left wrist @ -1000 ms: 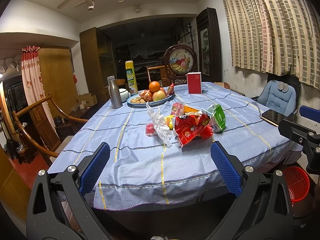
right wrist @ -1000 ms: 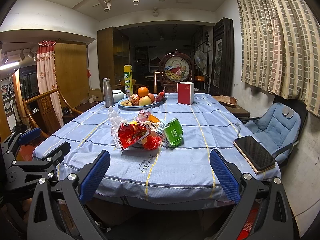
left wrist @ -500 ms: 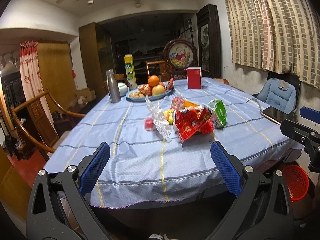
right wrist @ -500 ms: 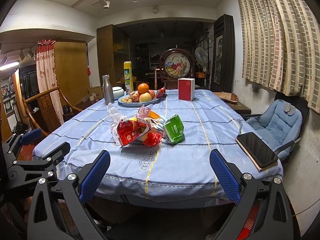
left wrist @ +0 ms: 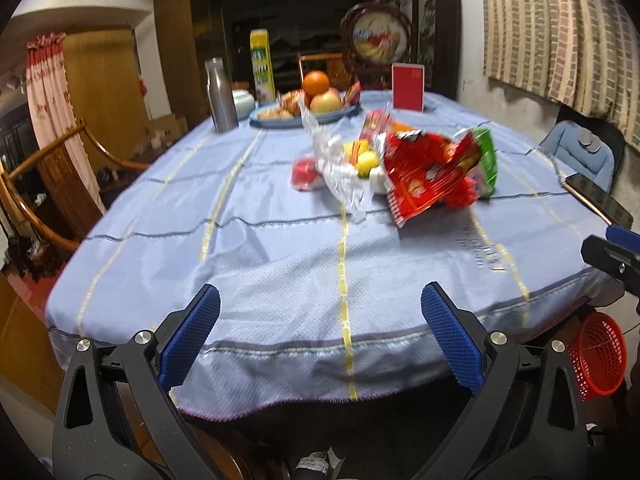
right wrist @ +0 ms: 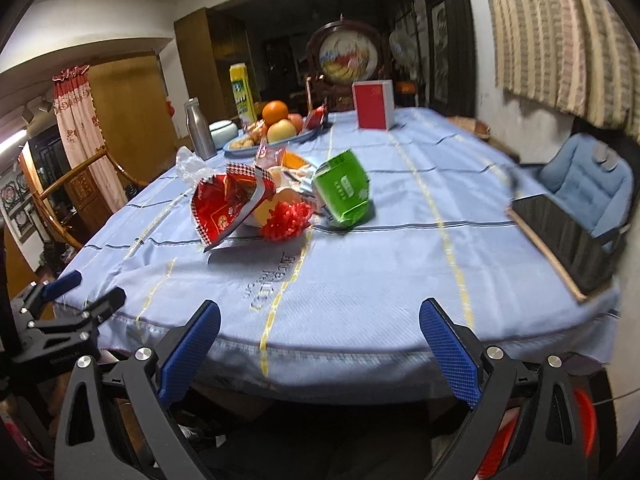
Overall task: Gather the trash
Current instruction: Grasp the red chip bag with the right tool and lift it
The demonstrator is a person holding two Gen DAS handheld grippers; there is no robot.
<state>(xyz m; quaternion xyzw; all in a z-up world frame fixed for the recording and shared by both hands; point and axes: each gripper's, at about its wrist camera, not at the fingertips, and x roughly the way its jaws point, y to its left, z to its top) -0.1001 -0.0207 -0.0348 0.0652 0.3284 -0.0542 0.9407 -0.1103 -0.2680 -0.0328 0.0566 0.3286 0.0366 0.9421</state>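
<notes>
Left gripper (left wrist: 320, 314), right gripper (right wrist: 320, 320): jaws spread, empty, at near table (left wrist: 280, 264) edge. Wrappers (left wrist: 424, 176) heaped mid-table; red basket (left wrist: 598, 354) right, below.

Heaped mid-bench (left wrist: 256, 264): wrappers (left wrist: 424, 172) (crumpled bag (left wrist: 340, 168) at their left). Behind, fruit plate (left wrist: 304, 114), with bottle (left wrist: 221, 96) left of it. Below bench's right corner, basket (left wrist: 598, 354).

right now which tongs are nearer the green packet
Right, narrowly. The right tongs hang open at the table's near edge, the green packet almost straight ahead. The left tongs, also open, sit further left, so it lies ahead and to their right.
</notes>
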